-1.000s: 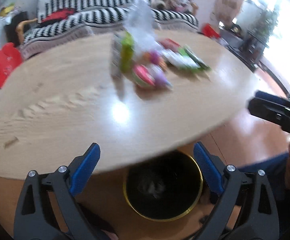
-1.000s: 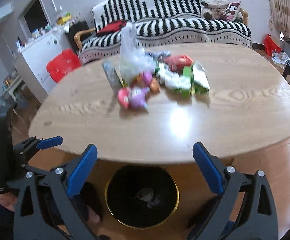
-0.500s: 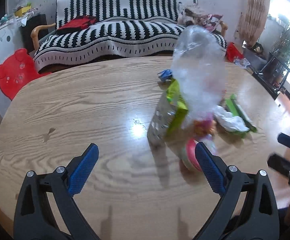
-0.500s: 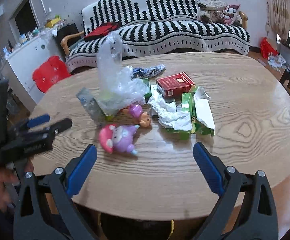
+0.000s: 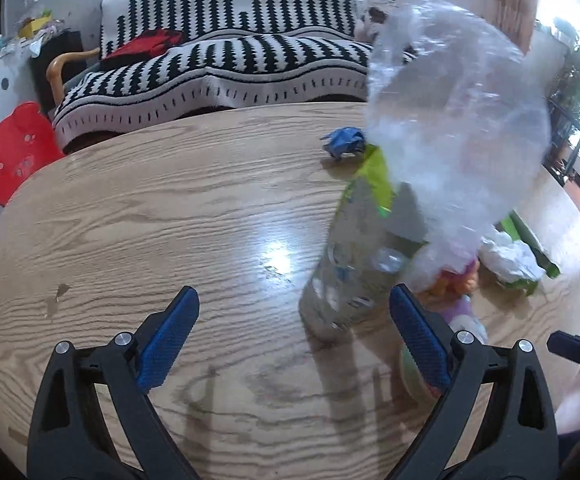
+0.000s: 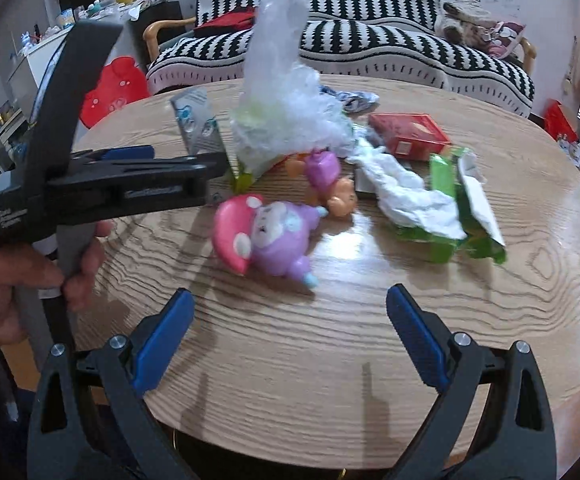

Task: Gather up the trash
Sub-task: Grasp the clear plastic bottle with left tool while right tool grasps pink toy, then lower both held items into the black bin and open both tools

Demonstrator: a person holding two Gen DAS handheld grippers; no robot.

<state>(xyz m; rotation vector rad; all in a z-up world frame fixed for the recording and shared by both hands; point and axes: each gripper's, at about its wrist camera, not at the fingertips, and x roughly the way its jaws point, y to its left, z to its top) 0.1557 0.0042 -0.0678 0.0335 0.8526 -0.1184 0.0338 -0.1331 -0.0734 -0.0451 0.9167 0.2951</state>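
While both grippers, left [image 5: 294, 320] and right [image 6: 290, 320], are held spread and empty above the table [image 6: 330, 360], a clear bag [image 6: 286, 92] is seen among wrappers.

Black clamp-style tool [image 6: 288, 328], blue pads [image 6: 162, 338], silver screws, possibly printed lettering

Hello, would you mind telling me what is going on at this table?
A person is clearing trash off a wooden table with hand-held tongs. Both the left tongs and the right tongs are open and empty. The left faces a silver wrapper under a clear plastic bag; toys and other wrappers lie nearby.
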